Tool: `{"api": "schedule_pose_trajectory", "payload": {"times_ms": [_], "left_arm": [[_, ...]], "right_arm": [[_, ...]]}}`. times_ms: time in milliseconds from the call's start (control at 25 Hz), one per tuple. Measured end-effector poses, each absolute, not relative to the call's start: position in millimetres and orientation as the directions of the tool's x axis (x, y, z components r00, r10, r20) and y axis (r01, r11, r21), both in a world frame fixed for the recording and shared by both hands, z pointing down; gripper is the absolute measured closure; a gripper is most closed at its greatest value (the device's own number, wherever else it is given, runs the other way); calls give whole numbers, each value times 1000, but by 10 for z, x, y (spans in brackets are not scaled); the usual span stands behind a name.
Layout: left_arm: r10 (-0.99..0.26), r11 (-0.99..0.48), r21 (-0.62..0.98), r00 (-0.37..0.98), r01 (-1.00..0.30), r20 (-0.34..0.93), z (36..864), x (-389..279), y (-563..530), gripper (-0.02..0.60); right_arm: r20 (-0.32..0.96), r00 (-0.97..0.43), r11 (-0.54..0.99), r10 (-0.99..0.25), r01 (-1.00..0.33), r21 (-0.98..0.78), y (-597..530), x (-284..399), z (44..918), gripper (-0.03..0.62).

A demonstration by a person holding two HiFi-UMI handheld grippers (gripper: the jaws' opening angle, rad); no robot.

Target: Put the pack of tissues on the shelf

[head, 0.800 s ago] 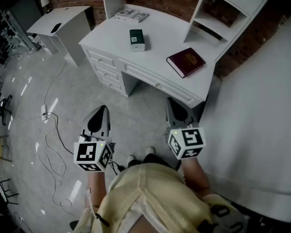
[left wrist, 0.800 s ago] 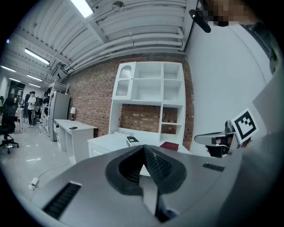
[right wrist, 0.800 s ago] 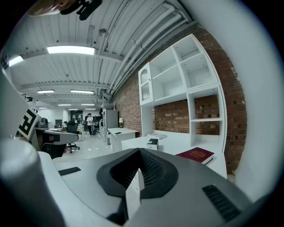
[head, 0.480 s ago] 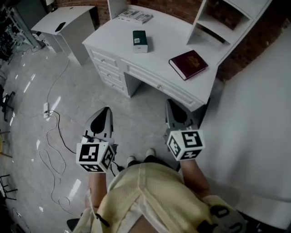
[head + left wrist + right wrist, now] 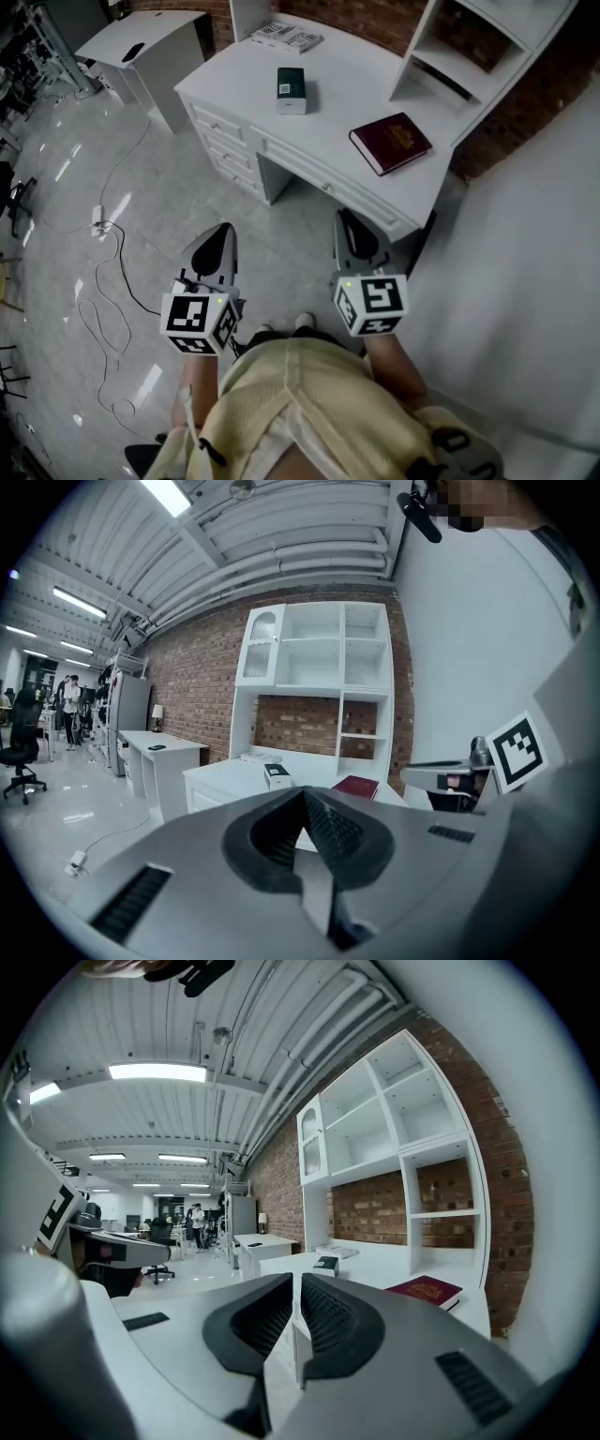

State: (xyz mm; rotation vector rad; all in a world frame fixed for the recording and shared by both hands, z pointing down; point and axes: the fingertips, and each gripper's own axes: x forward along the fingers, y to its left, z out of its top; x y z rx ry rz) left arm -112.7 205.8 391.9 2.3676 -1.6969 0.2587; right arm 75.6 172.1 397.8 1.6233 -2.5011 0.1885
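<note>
Left gripper (image 5: 222,230) and right gripper (image 5: 344,217): jaws together, empty, short of the desk's (image 5: 347,103) front edge. Tissues (image 5: 292,89) lie near the desk's back-left corner, well ahead of both.

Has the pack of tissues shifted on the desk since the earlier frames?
No. The pack of tissues keeps its place on the white desk, same gap to the red book; only the view shifted.
</note>
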Motion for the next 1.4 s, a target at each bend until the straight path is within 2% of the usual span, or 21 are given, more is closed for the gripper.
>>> {"api": "schedule_pose_trajectory", "payload": {"times_ms": [120, 240, 600, 1000, 1400], "left_arm": [[-914, -300, 61, 306, -952, 266, 3924, -1049, 2060, 580], [-920, -279, 57, 284, -959, 271, 3957, -1066, 2057, 580], [-918, -280, 83, 292, -956, 267, 4048, -1225, 1769, 580], [-894, -320, 112, 339, -941, 292, 4135, -1761, 1135, 580], [-875, -348, 129, 371, -928, 310, 4283, -2256, 587, 580]], "right_arm": [[204, -419, 424, -885, -906, -23, 1656, 778, 4032, 572], [228, -452, 456, -863, -889, -37, 1598, 713, 4150, 496], [265, -468, 477, -843, -878, -35, 1347, 466, 4358, 367], [286, -408, 414, -867, -909, -42, 758, -2, 4424, 315], [309, -348, 336, -885, -937, -91, 122, -352, 4625, 232]]}}
